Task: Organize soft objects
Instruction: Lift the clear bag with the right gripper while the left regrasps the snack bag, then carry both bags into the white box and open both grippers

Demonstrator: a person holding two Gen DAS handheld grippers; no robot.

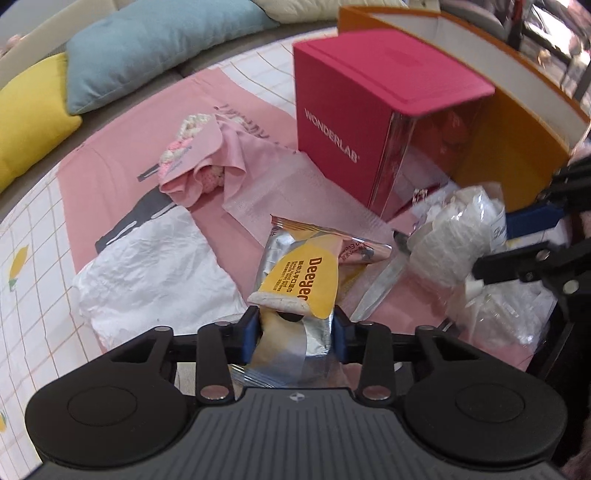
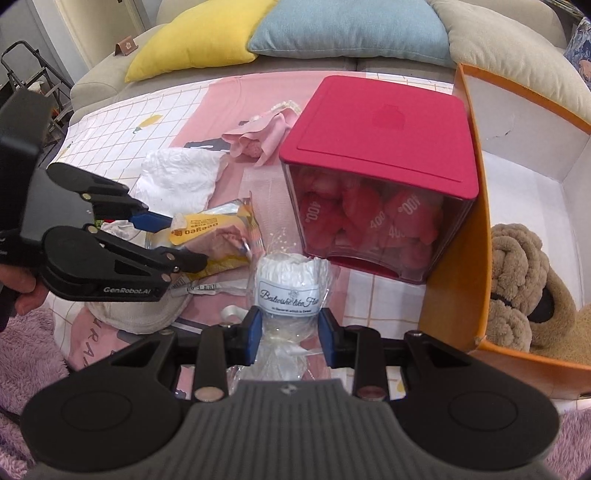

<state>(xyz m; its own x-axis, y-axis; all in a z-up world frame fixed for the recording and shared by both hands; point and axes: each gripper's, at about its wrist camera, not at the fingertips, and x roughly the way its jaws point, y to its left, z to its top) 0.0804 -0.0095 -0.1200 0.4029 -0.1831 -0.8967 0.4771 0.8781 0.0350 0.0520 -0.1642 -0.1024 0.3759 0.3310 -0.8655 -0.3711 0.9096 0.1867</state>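
My left gripper [image 1: 295,326] is shut on a silver and yellow wet-wipes pack [image 1: 303,280], held above the pink cloth; it also shows in the right wrist view [image 2: 218,232]. My right gripper [image 2: 290,326] is shut on a white soft item wrapped in clear plastic [image 2: 290,284], which also shows in the left wrist view [image 1: 458,236]. A pink cloth bundle with crochet pieces [image 1: 199,158] and a white crumpled bag [image 1: 147,273] lie on the table. A tan plush toy [image 2: 524,288] sits inside the orange box [image 2: 454,258].
A magenta-lidded clear box [image 2: 376,155] of pink packets stands in the middle, left of the orange box. Yellow and blue cushions [image 2: 347,33] lie on the sofa behind. A purple fluffy rug [image 2: 26,354] is at the near left.
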